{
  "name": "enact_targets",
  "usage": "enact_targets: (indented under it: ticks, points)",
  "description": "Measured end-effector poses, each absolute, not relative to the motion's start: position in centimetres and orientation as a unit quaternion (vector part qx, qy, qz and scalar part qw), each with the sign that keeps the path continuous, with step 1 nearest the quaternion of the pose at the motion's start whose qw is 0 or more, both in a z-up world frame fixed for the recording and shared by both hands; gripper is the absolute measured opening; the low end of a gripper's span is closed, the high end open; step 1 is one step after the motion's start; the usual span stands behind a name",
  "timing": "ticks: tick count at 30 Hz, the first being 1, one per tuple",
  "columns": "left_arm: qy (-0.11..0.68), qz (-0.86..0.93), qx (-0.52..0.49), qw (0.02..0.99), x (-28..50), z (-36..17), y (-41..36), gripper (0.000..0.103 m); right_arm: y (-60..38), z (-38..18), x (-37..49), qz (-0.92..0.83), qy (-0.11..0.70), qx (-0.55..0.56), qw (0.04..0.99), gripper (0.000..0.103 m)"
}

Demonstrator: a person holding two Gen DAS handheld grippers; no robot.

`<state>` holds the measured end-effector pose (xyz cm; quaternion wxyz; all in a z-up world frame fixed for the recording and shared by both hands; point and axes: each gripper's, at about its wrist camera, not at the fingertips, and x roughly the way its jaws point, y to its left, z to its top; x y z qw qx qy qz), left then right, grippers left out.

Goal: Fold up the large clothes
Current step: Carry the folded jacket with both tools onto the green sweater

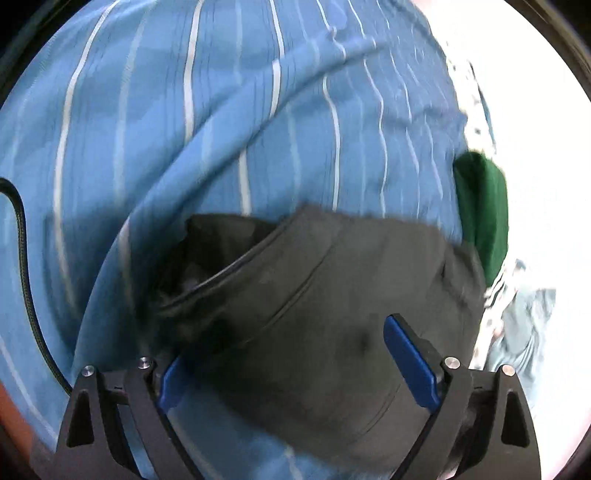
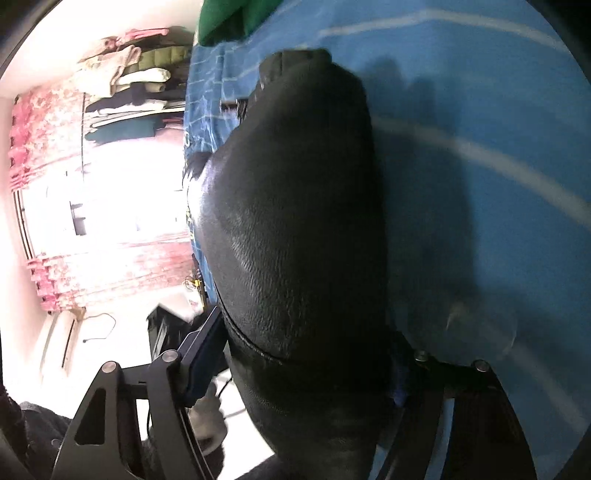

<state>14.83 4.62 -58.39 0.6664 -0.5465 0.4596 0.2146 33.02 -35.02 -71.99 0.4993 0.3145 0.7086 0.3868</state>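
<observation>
A dark grey garment [image 1: 325, 295] with seams and an open zip lies bunched on a blue striped sheet [image 1: 221, 110]. My left gripper [image 1: 295, 365] is wide open, its blue pads [image 1: 410, 362] on either side of the garment's near part. In the right wrist view the same dark garment [image 2: 295, 221] fills the space between the fingers of my right gripper [image 2: 299, 358]; the jaws stand apart around the thick bundle, and whether they pinch it is not visible.
A green cloth [image 1: 484, 214] lies at the sheet's right edge and shows in the right wrist view [image 2: 229, 18]. A black cable [image 1: 26, 266] runs at the left. Shelves of folded clothes [image 2: 129, 88] and a pink curtain [image 2: 48, 147] stand beyond the bed.
</observation>
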Motion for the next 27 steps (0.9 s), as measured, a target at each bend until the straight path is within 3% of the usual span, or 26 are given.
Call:
enact_targets:
  ticks: [1, 2, 3, 5, 10, 13, 16, 27]
  points:
    - [0.458, 0.227, -0.538, 0.67, 14.9, -58.3, 4.8, 0.066, -35.2, -72.3, 32.3, 0.38, 0.715, 0.319, 0.493, 0.074]
    - [0.456, 0.231, -0.533, 0.674, 15.0, -58.2, 5.1, 0.06, -35.5, -72.8, 32.0, 0.375, 0.719, 0.328, 0.486, 0.076]
    - [0.455, 0.235, -0.529, 0.677, 15.0, -58.1, 5.5, 0.044, -35.8, -73.6, 31.7, 0.368, 0.719, 0.347, 0.476, 0.076]
    - [0.449, 0.229, -0.53, 0.682, 14.9, -57.8, 6.1, 0.031, -36.2, -74.9, 31.4, 0.363, 0.709, 0.377, 0.473, 0.077]
    - [0.464, 0.219, -0.505, 0.694, 15.6, -57.3, 6.5, 0.025, -34.6, -75.7, 31.8, 0.367, 0.683, 0.411, 0.479, 0.076]
    - [0.467, 0.213, -0.494, 0.702, 15.4, -56.3, 7.2, 0.023, -34.7, -74.3, 31.5, 0.365, 0.666, 0.417, 0.499, 0.057]
    - [0.472, 0.205, -0.48, 0.711, 15.7, -55.1, 7.6, 0.021, -34.5, -72.3, 31.2, 0.37, 0.652, 0.416, 0.515, 0.049]
    - [0.483, 0.129, -0.44, 0.746, 21.6, -47.2, 11.3, 0.021, -33.5, -62.8, 31.8, 0.355, 0.598, 0.469, 0.545, 0.045]
